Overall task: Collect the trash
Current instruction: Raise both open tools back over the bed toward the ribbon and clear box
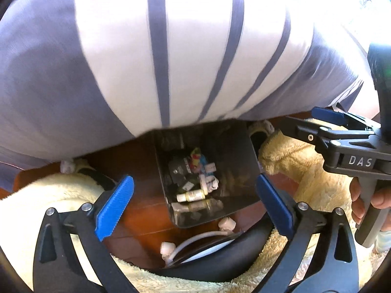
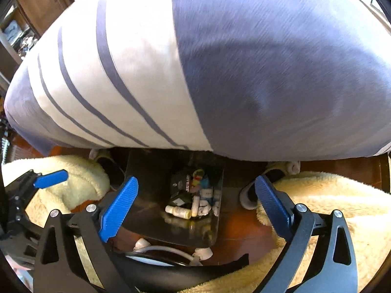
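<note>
Nearest you, both grippers hang over the floor with their blue pads spread wide and nothing between them: the left gripper [image 1: 194, 206] and the right gripper [image 2: 195, 207] each frame the same spot from above. Just below the pads lies a dark curved piece with a white cord [image 1: 195, 241] and small white plugs, resting partly on the cream fleece [image 1: 305, 161] that covers both sides of the wooden floor [image 1: 136, 195].

Between the pads sits the black bin [image 1: 232, 151], open at the top. The trash [image 1: 195, 178] is already inside it: a small pale bottle, crumpled white bits, a dark packet and a colourful wrapper, gathered toward the bin's near corner. Judging from that, the current drop looks finished. Whether more litter waits elsewhere you cannot tell from here.

Farther off, the striped bedding [image 1: 158, 48] bulges over the bin's far edge and hides that side. Your room is tight: fleece flanks the bin left and right, a slipper [image 2: 249, 195] sits just beside its right wall, and the bedding overhangs ahead. Straight up looks like the freest way out.
</note>
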`<state>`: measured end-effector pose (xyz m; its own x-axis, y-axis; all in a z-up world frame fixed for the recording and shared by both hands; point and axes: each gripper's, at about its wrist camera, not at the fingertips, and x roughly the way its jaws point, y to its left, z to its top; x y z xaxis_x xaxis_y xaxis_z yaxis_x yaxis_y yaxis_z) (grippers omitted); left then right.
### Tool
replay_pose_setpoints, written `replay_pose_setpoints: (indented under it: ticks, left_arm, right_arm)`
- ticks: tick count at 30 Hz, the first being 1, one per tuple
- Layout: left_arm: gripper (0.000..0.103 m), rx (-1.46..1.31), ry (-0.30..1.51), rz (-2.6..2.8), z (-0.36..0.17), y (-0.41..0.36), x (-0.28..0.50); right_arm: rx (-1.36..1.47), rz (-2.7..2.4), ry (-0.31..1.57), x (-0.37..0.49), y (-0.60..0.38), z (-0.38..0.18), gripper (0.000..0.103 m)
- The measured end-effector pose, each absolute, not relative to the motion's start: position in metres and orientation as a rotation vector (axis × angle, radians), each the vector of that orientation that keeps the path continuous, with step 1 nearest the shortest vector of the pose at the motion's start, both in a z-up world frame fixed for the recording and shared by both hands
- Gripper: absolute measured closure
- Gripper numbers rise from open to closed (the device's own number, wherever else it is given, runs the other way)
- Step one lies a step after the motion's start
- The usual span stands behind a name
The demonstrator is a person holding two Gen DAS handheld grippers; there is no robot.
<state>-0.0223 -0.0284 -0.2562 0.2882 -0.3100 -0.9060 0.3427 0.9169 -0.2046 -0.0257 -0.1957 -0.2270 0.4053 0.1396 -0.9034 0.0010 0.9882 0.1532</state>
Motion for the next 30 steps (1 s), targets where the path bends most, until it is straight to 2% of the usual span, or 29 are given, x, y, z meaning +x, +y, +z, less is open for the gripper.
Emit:
replay_pose_setpoints:
  ticks: [16,30]
  left_arm:
    - [0.008,0.029,0.938,-0.344,-0.147,0.004,-0.004]
    - [0.008,0.056,0.878,-0.277,-0.119,0.018,0.071]
  right_arm:
    - [0.109,0.078,0.939,-0.021,-0.207,-0.138,0.004]
    - [0.035,0.052,0.846,0.05,-0.203,-0.09,0.004]
